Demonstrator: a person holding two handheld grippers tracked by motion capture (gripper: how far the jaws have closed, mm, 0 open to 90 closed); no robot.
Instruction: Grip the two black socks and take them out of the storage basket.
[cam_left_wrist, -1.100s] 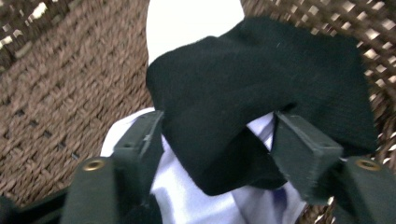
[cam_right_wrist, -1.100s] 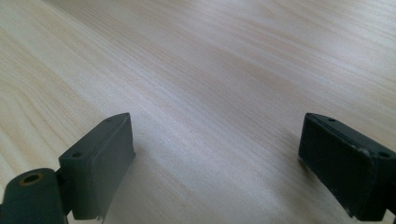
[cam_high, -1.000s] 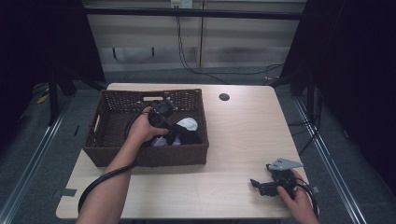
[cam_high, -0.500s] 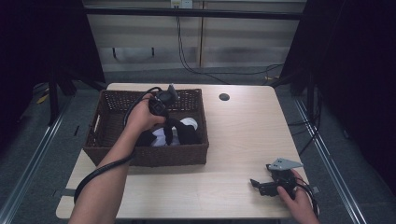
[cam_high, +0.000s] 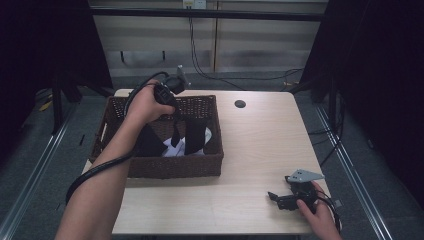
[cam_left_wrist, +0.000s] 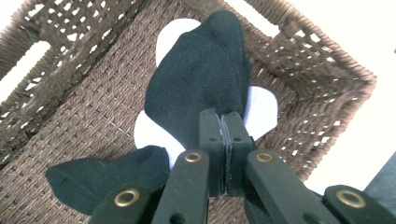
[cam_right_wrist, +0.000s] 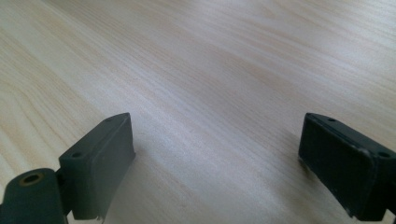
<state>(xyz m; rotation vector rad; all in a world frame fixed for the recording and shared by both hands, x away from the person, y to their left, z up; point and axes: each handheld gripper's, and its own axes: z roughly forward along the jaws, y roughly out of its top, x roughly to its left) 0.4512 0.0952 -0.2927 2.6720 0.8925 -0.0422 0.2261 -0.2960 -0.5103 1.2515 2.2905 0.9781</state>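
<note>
A dark brown wicker basket (cam_high: 170, 167) stands on the left half of the wooden table (cam_high: 260, 140). My left gripper (cam_high: 172, 107) hangs above the basket's far side, pointing down, shut on a black sock (cam_high: 195, 132) that dangles into the basket. In the left gripper view the jaws (cam_left_wrist: 224, 126) pinch the edge of that black sock (cam_left_wrist: 205, 70) above the basket's woven floor (cam_left_wrist: 93, 107). My right gripper (cam_high: 274, 197) rests low on the table near the front right corner, open. Between its jaws (cam_right_wrist: 215, 158) there is bare wood (cam_right_wrist: 210, 70).
Another black sock (cam_left_wrist: 102, 182) and white socks (cam_left_wrist: 261, 105) lie on the basket's bottom. A small black round cap (cam_high: 240, 104) sits in the tabletop at the back. The left gripper's cable (cam_high: 95, 172) trails along the forearm. Dark curtains flank the table.
My left hand has risen from inside the basket to above its far rim, lifting the black sock with it. The right gripper has stayed put.
</note>
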